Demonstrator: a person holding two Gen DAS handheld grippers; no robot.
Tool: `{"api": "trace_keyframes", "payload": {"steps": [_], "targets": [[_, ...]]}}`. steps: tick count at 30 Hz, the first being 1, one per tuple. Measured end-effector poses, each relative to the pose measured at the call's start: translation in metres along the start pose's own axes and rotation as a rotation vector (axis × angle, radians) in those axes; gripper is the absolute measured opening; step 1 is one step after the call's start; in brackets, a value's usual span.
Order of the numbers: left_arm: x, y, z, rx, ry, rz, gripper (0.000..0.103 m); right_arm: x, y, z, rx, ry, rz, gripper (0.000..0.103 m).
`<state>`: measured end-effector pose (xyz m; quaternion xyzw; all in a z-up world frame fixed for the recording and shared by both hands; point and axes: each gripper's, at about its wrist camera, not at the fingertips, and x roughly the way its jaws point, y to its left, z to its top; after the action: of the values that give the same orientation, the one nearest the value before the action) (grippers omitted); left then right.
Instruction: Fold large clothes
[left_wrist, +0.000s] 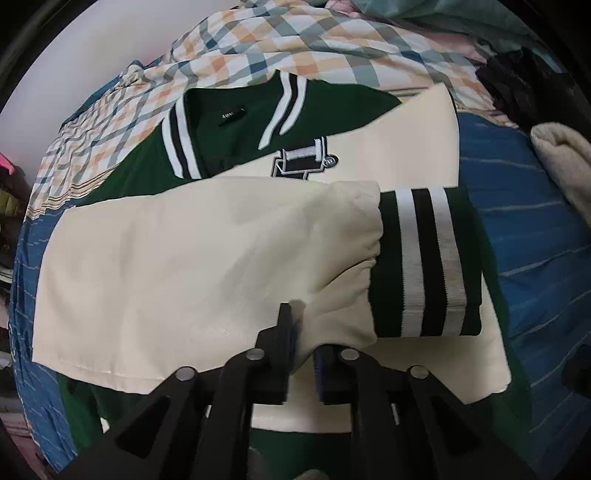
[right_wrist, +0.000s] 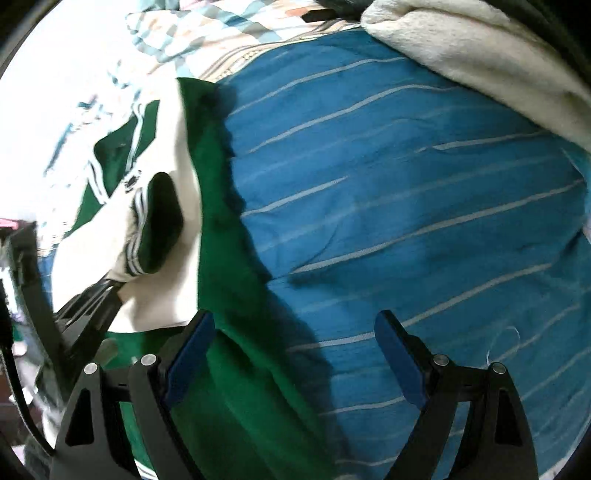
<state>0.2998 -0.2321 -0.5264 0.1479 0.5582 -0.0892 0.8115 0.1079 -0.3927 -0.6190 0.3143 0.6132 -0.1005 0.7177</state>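
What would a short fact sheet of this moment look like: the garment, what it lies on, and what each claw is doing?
garment: green and cream varsity jacket, collar toward the far side
sleeve: cream sleeve folded across the body, striped cuff lying on top
surface: blue striped bedsheet
nearby: checked cloth beyond the collar; cream fleece blanket at the sheet's far edge
left claw: shut on the cream sleeve fabric
right claw: open, holding nothing, above the jacket's green edge and the sheet
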Motion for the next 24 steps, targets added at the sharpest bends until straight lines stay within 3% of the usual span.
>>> {"api": "trace_keyframes", "payload": {"steps": [3,4,5,7,12,14,15,17,18,19,22,24], "targets": [[-0.026,0.009,0.004,-0.061,-0.021,-0.016,0.047,0.002,0.006,0.002,-0.074,0.028,0.033,0.09],[-0.031,0.011,0.005,-0.078,-0.03,-0.023,0.065,0.003,0.009,0.002,-0.099,0.035,0.034,0.09],[-0.041,0.016,0.006,-0.104,-0.044,-0.024,0.077,0.004,0.015,0.0,-0.119,0.043,0.033,0.09],[-0.05,0.031,0.008,-0.15,-0.072,-0.022,0.089,0.008,0.023,-0.004,-0.142,0.063,0.048,0.09],[-0.064,0.063,-0.01,-0.219,-0.078,0.057,0.089,0.03,0.041,-0.011,-0.211,0.137,0.053,0.09],[-0.063,0.073,-0.024,-0.258,-0.039,0.029,0.089,0.046,0.052,-0.01,-0.254,0.163,0.025,0.09],[-0.062,0.077,-0.031,-0.273,-0.022,0.026,0.089,0.058,0.059,-0.011,-0.284,0.18,0.015,0.086],[-0.061,0.084,-0.046,-0.286,-0.005,0.058,0.089,0.07,0.065,-0.01,-0.313,0.171,-0.013,0.058],[-0.062,0.088,-0.052,-0.289,-0.001,0.088,0.089,0.072,0.064,-0.009,-0.312,0.161,-0.037,0.034],[-0.063,0.095,-0.061,-0.295,0.004,0.123,0.089,0.072,0.057,-0.006,-0.279,0.147,-0.057,0.026],[-0.056,0.127,-0.093,-0.315,0.05,0.243,0.089,0.055,0.021,0.006,-0.132,0.088,-0.076,0.025],[-0.041,0.153,-0.116,-0.333,0.118,0.305,0.089,0.056,-0.006,0.008,-0.054,0.104,-0.059,0.027]]}}
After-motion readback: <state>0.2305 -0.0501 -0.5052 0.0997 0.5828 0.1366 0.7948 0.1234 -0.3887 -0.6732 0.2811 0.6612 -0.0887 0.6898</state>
